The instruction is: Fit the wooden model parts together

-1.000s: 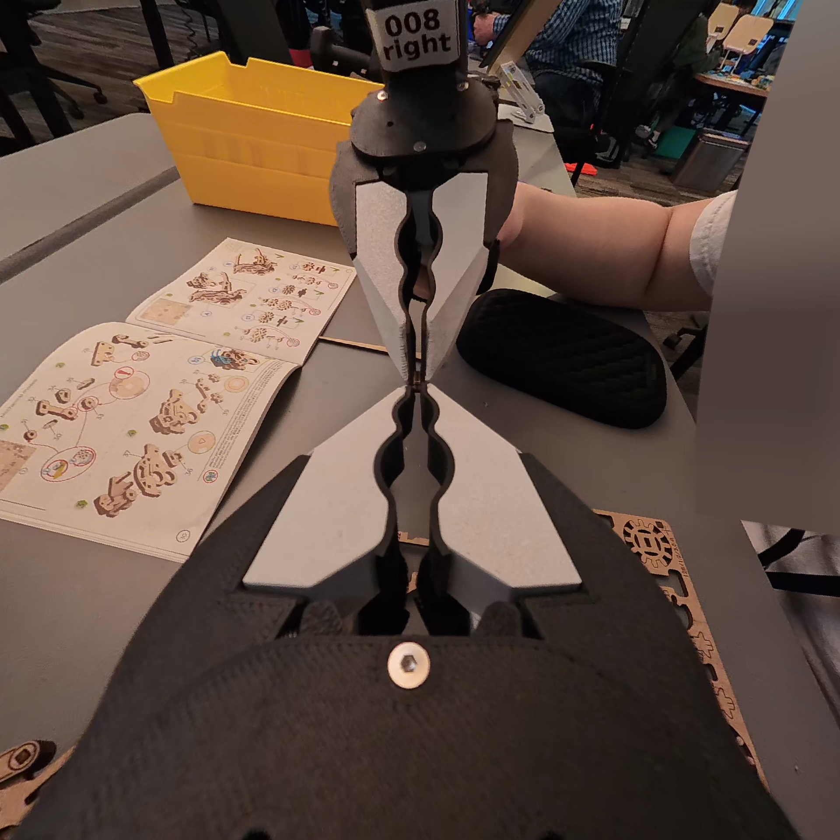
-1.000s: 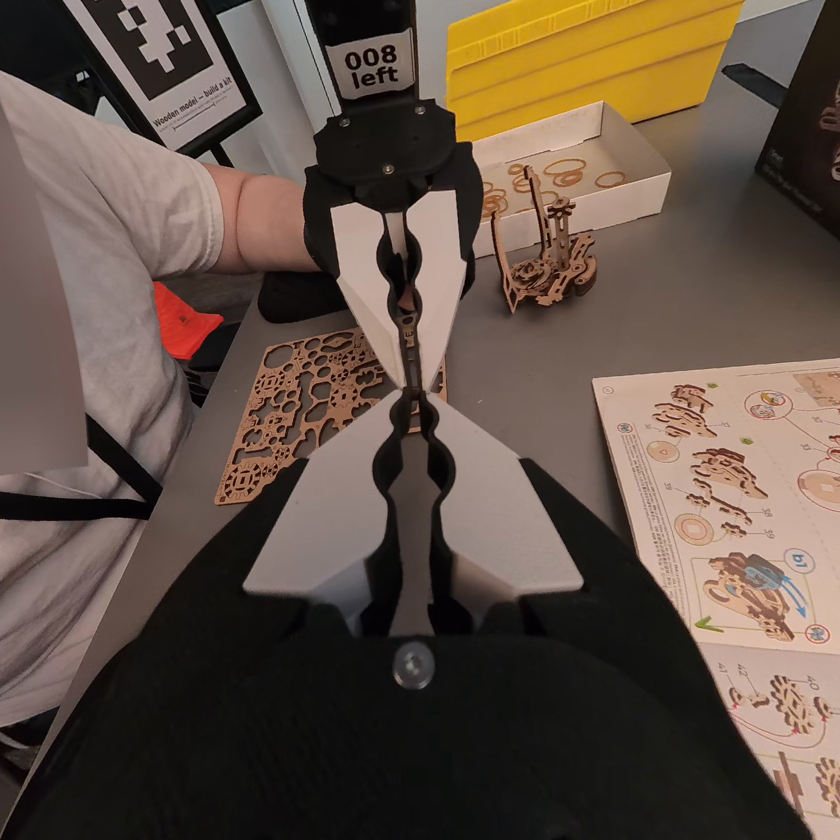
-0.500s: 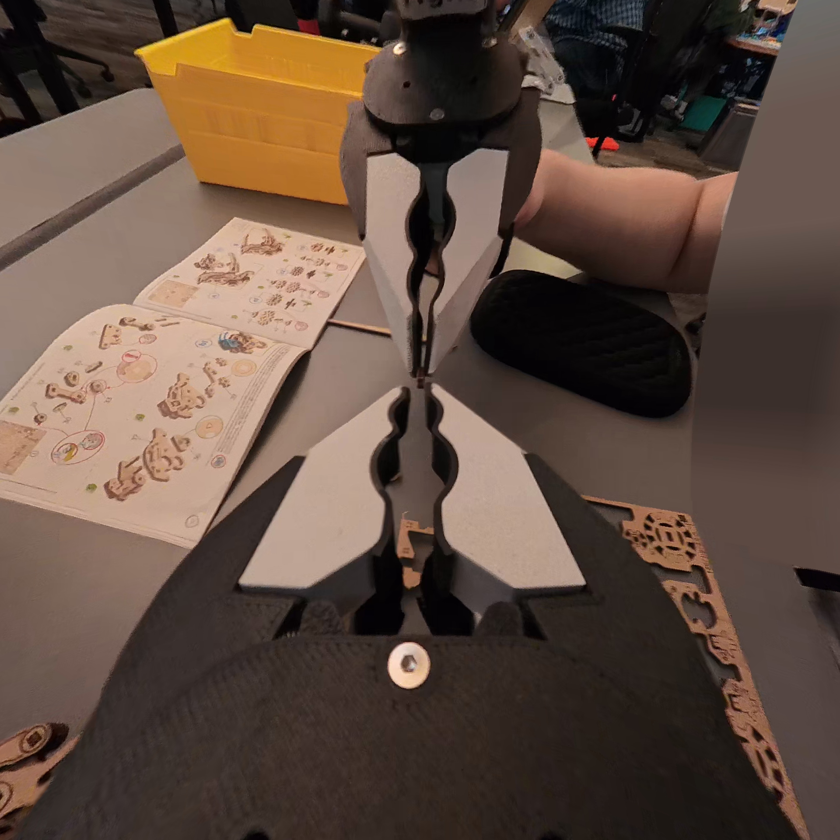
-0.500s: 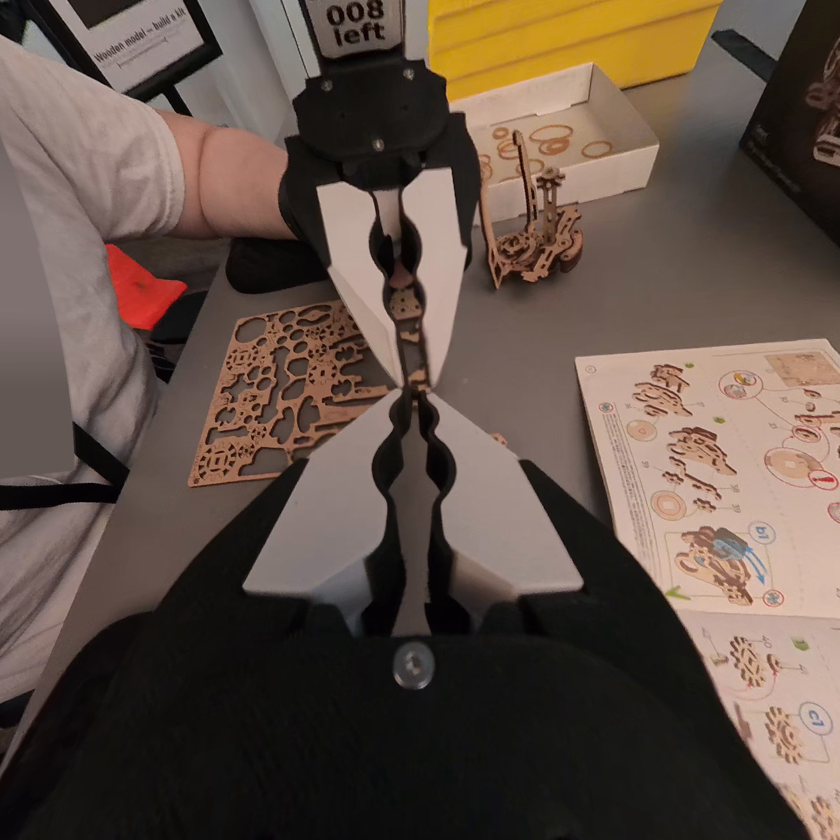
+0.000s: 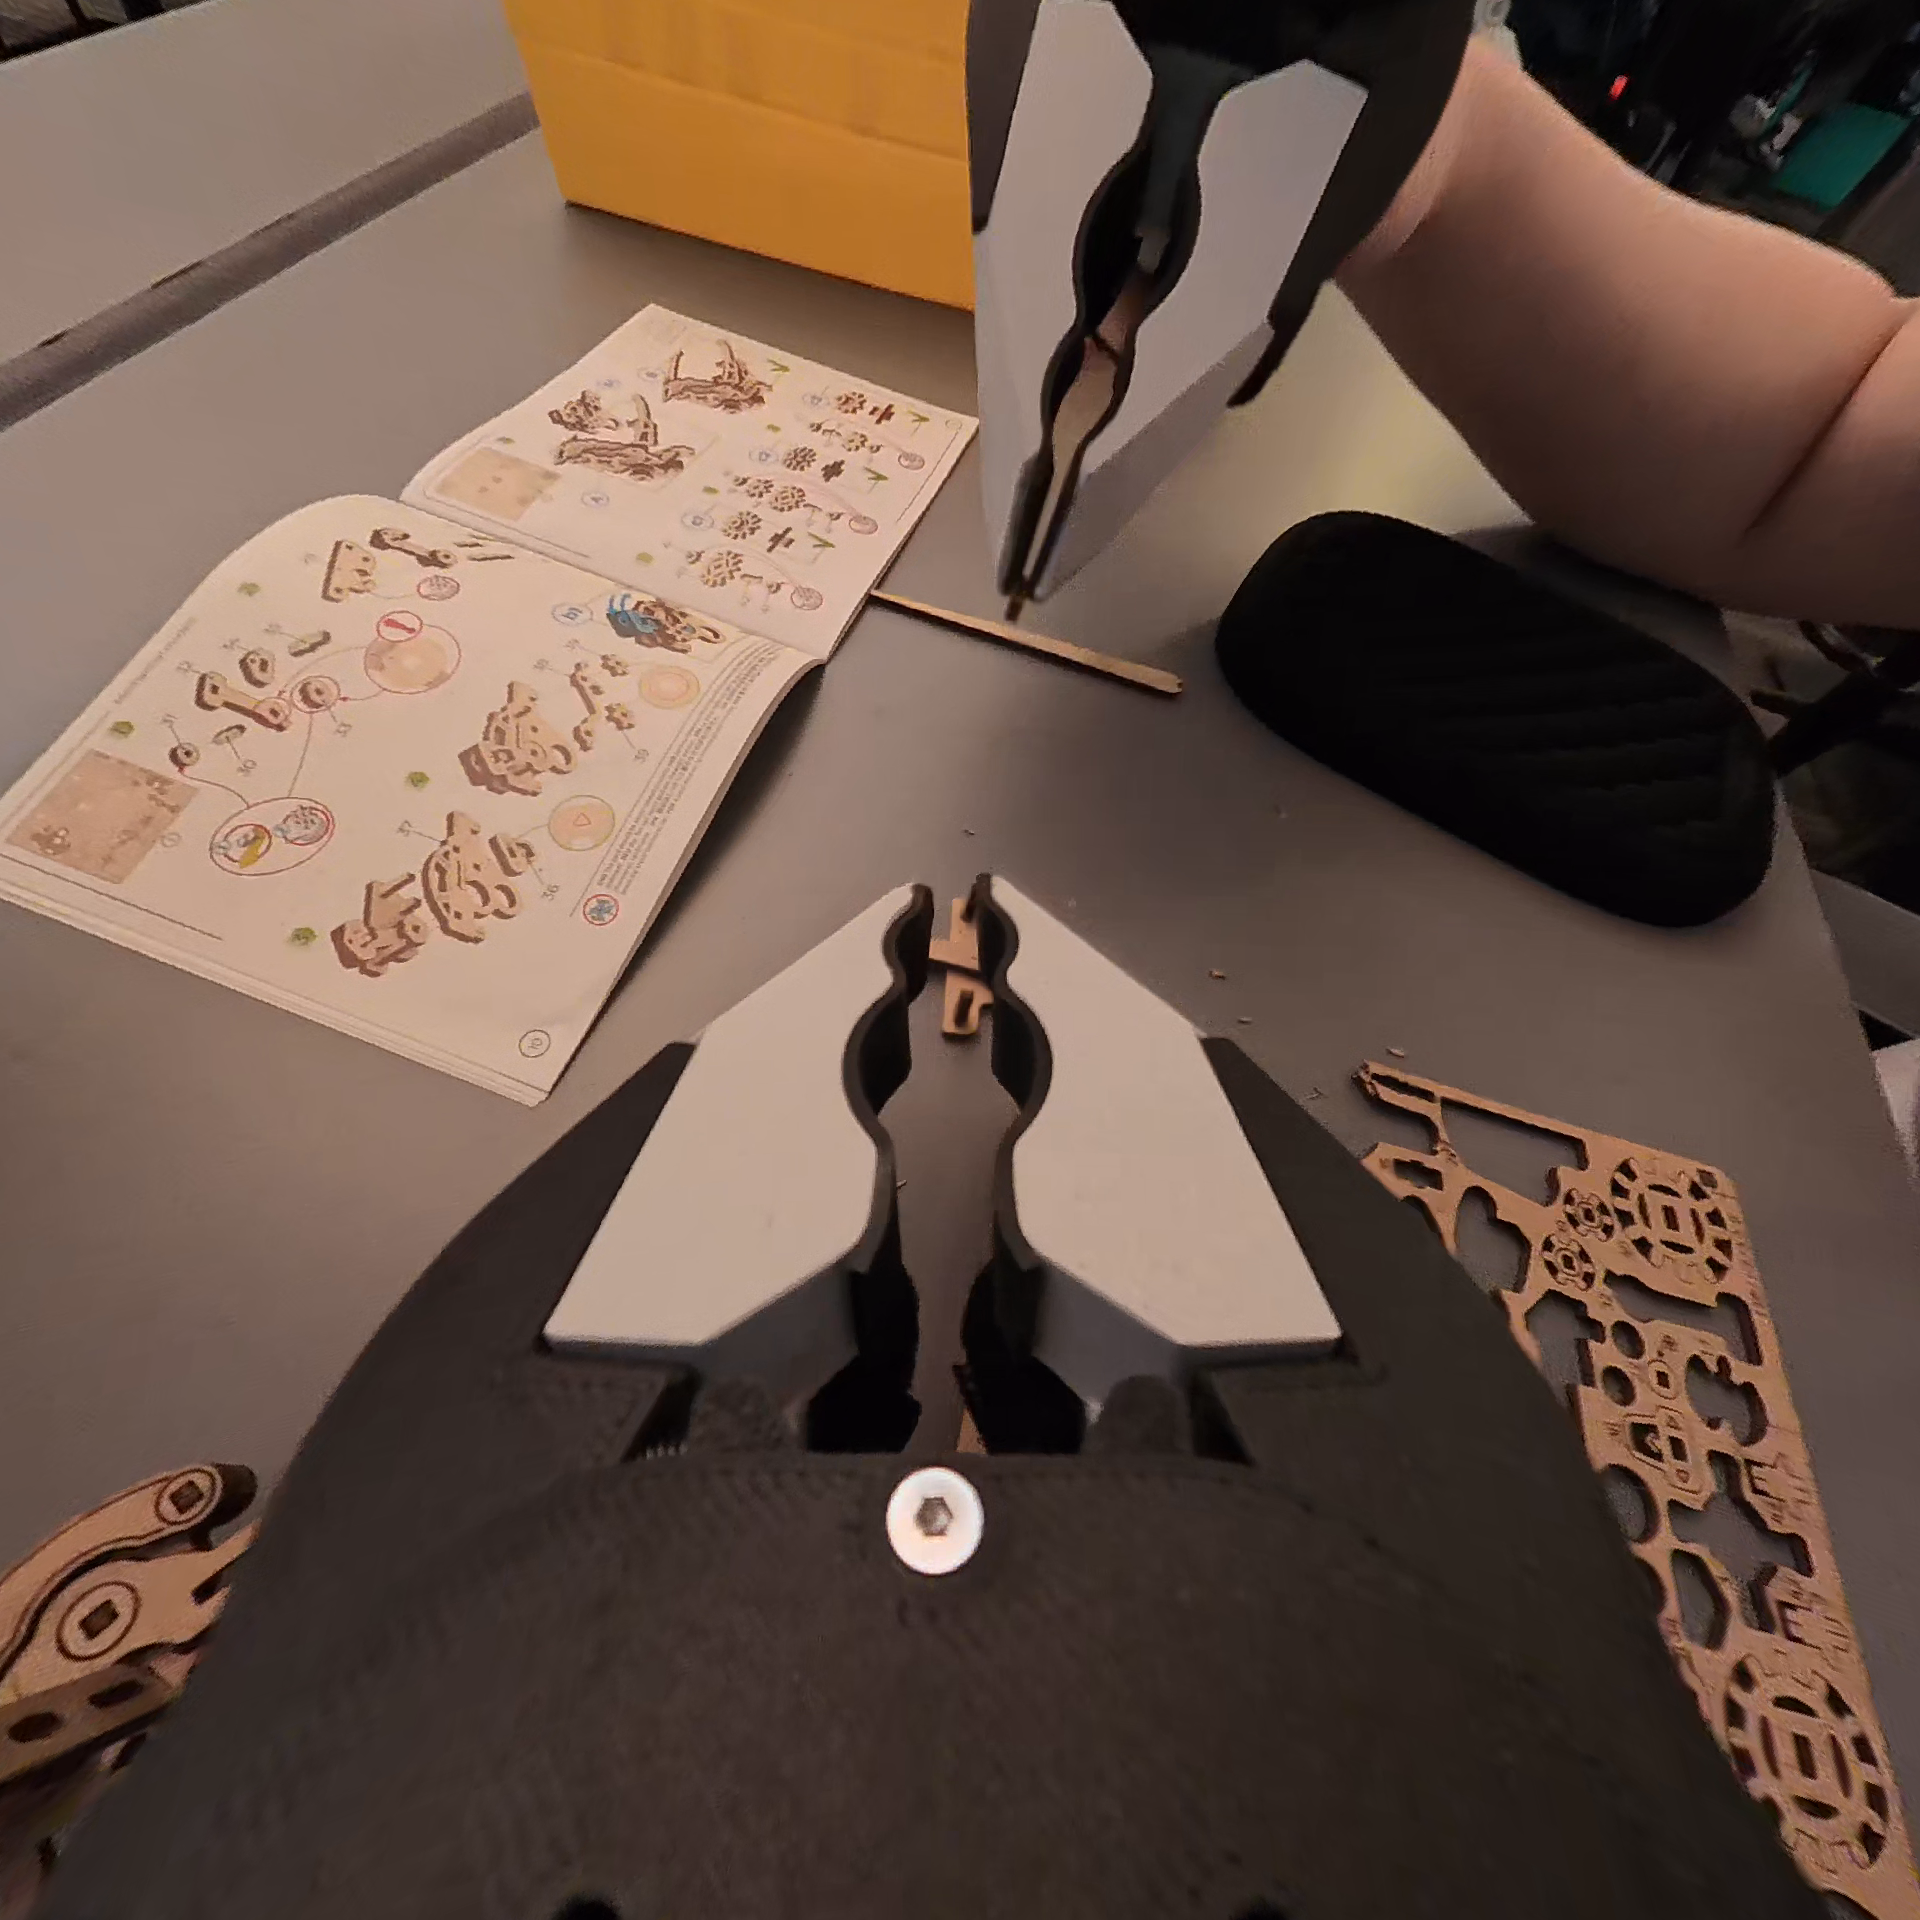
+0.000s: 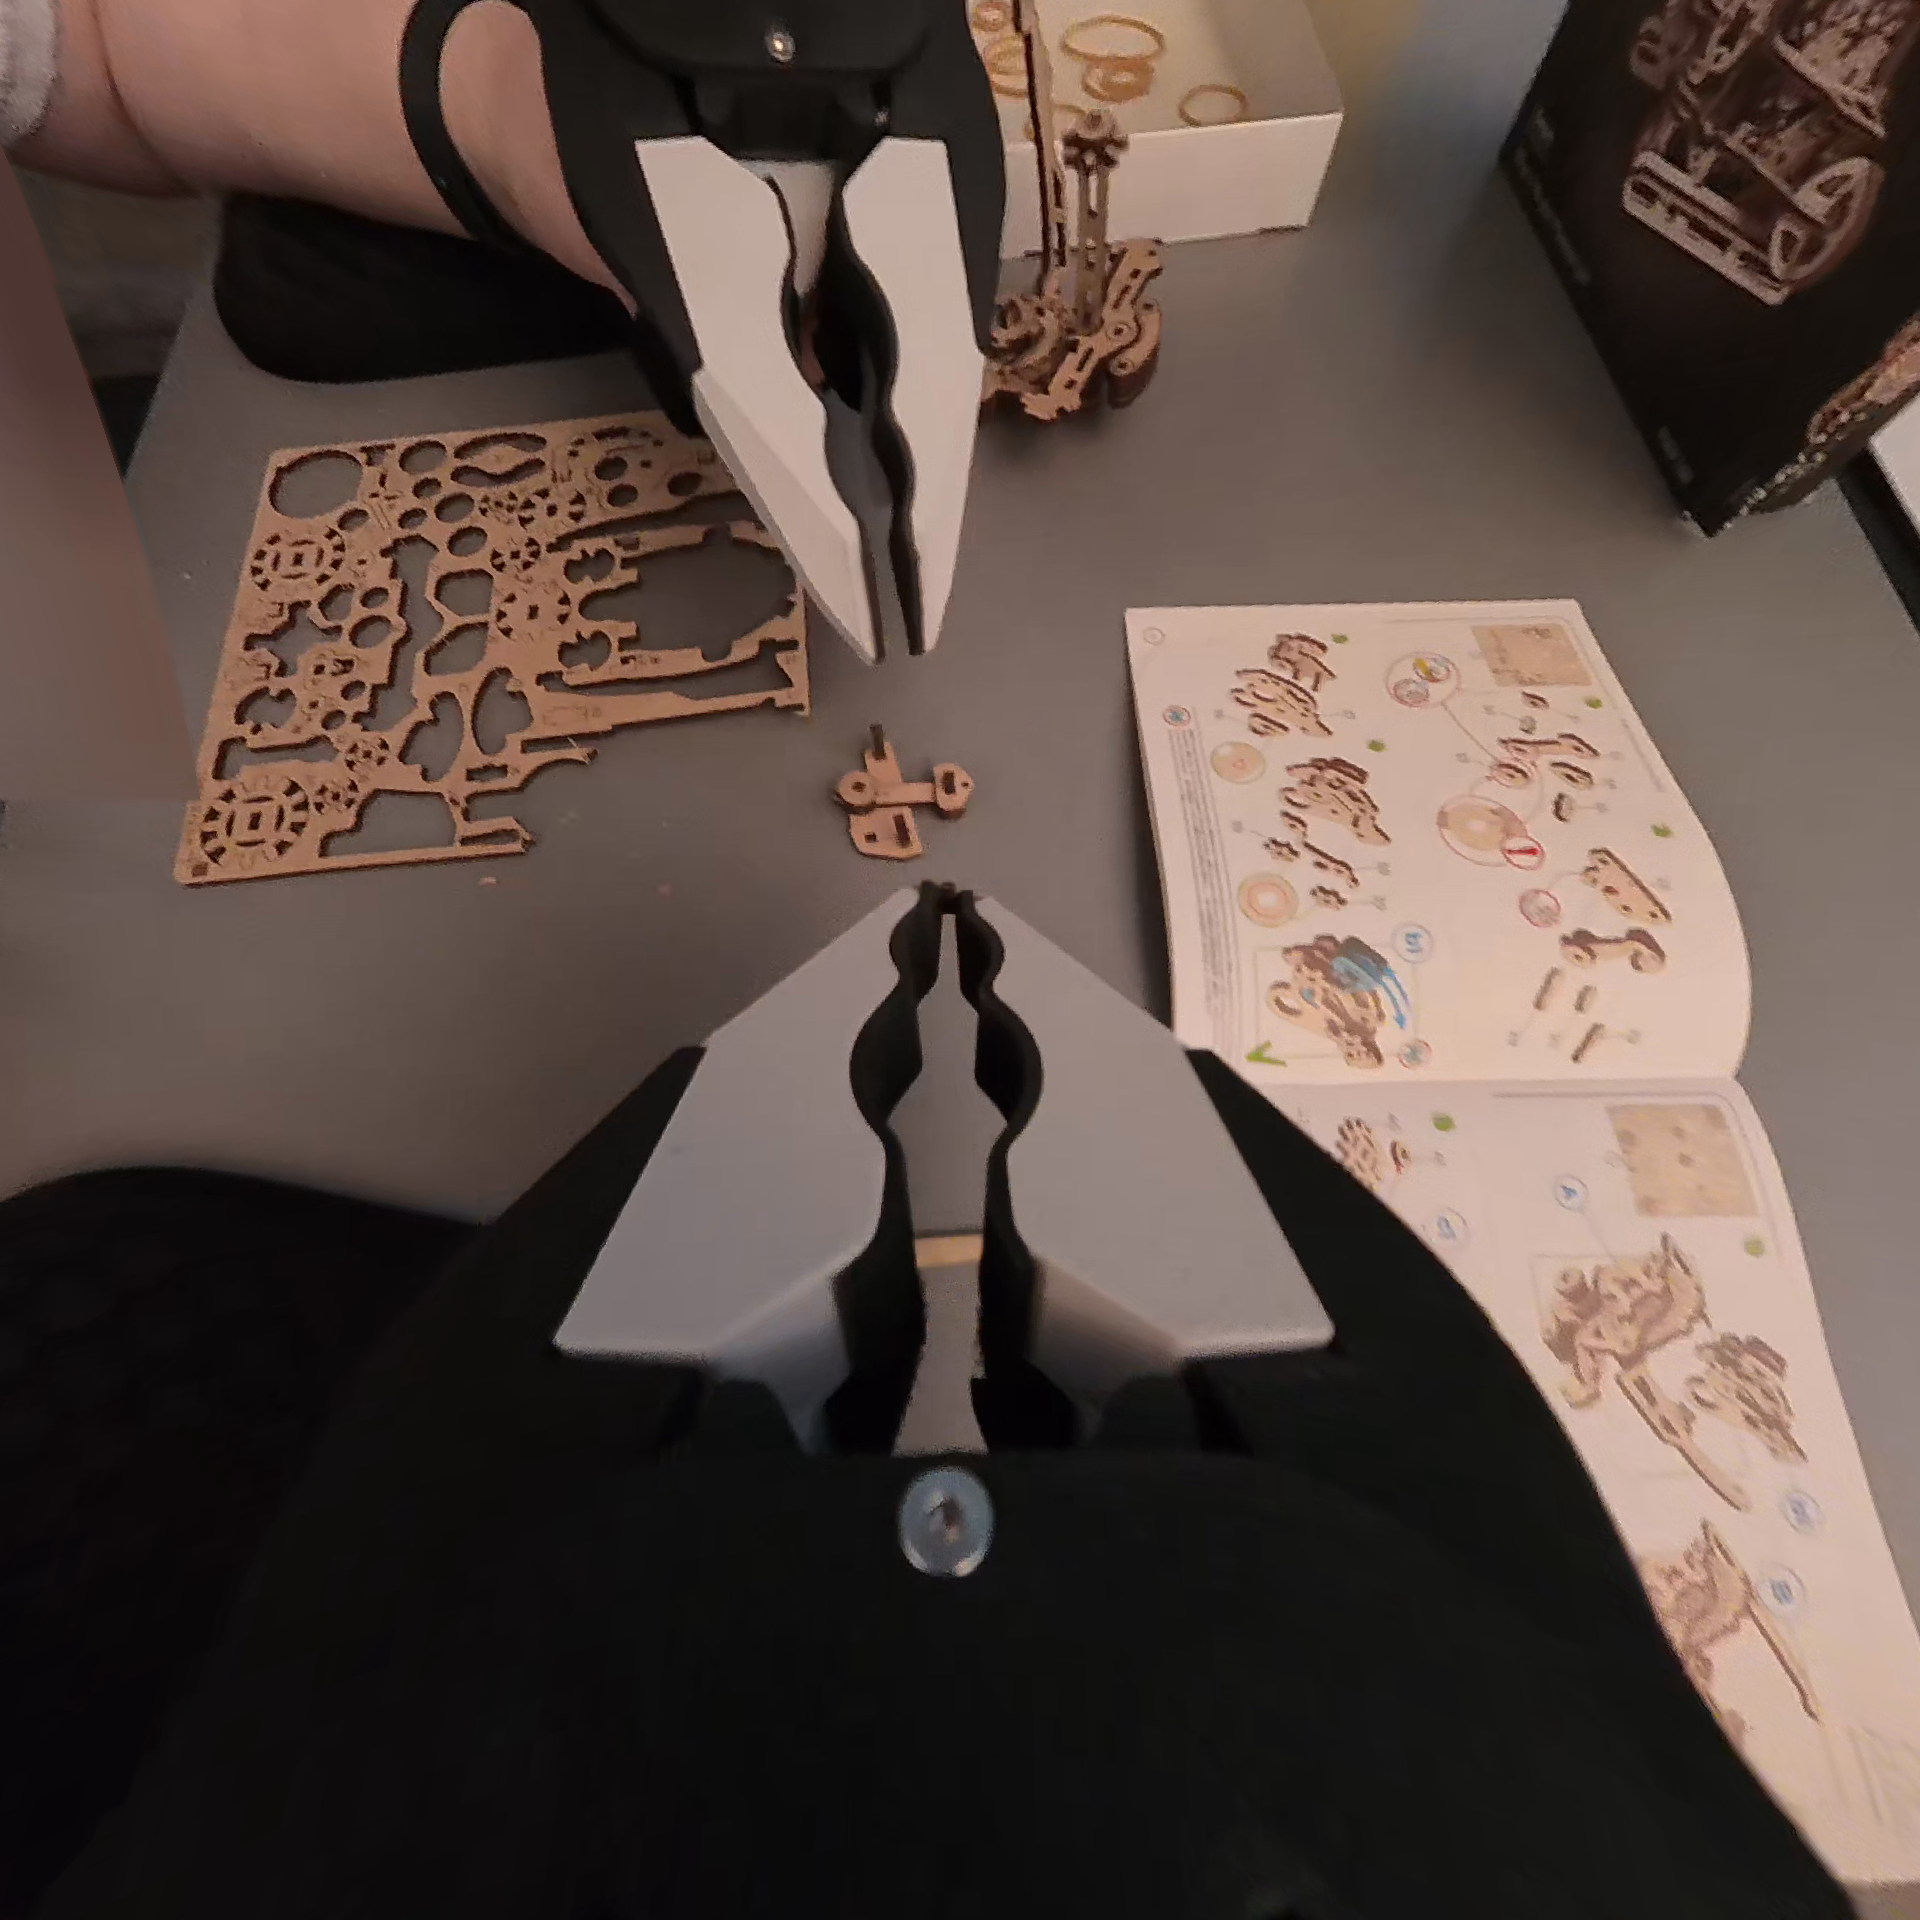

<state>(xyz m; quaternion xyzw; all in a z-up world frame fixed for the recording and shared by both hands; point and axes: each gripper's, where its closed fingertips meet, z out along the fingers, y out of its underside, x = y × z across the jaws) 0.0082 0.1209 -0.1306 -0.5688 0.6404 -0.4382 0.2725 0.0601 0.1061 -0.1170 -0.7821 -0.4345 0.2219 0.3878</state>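
Observation:
A small wooden sub-assembly [image 6: 899, 795] lies flat on the grey table [image 6: 623, 987] between the two grippers; in the left wrist view it [image 5: 961, 977] shows through the gap at my left gripper's tips. My left gripper [image 5: 951, 899] is slightly open and empty; in the right wrist view it [image 6: 891, 646] hovers just above and beyond the sub-assembly. My right gripper [image 6: 940, 896] is shut on a thin flat wooden piece [image 5: 1075, 416], seen edge-on between its jaws. It [image 5: 1023, 597] hangs tips down above the table.
An open instruction booklet [image 5: 436, 748] lies beside the grippers. A punched-out wooden sheet [image 6: 468, 634], a part-built model [image 6: 1081, 332], a white box of rings [image 6: 1268, 135], a dark kit box [image 6: 1714, 260], a yellow bin [image 5: 748, 135], a black pad [image 5: 1507, 717] and a thin stick [image 5: 1029, 649] are around. The tips of one gripper are about 7 cm away from the tips of the other.
The grippers were tip to tip in the air and have drawn apart. My left gripper has opened and the sub-assembly now lies on the table. My right gripper still holds its piece.

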